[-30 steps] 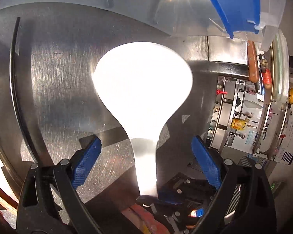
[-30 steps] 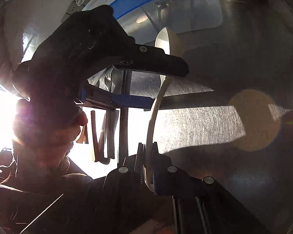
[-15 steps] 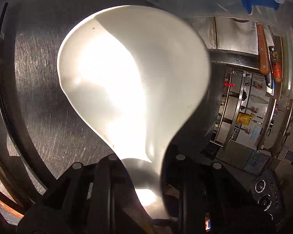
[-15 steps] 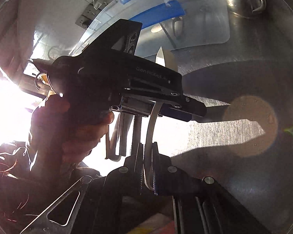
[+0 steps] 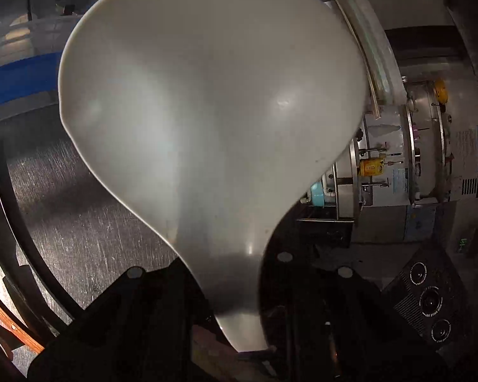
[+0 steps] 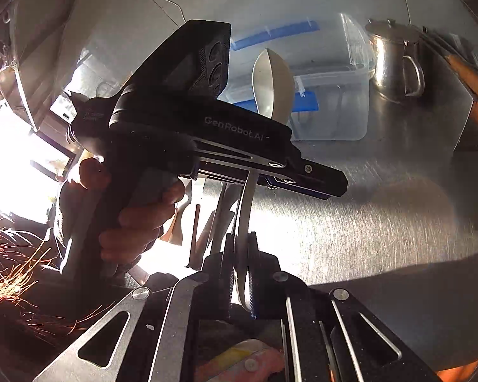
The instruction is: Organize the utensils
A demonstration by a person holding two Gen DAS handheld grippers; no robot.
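Both grippers hold one white plastic serving spoon, lifted above the steel table. Its broad bowl fills most of the left wrist view. My left gripper is closing its jaws on the spoon's neck, and the black fingers press on it from both sides. In the right wrist view the spoon's bowl stands upright behind the left gripper, which crosses the handle. My right gripper is shut on the lower end of the handle.
A clear plastic bin with blue handles sits at the back of the table, with a steel jug to its right. More utensils lie in glare below the spoon. A person's hand grips the left tool. A wooden-handled item lies at lower left.
The left jaws went from wide open to closed on the spoon's neck. Both grippers rose with the spoon, and its bowl now fills the left wrist view.
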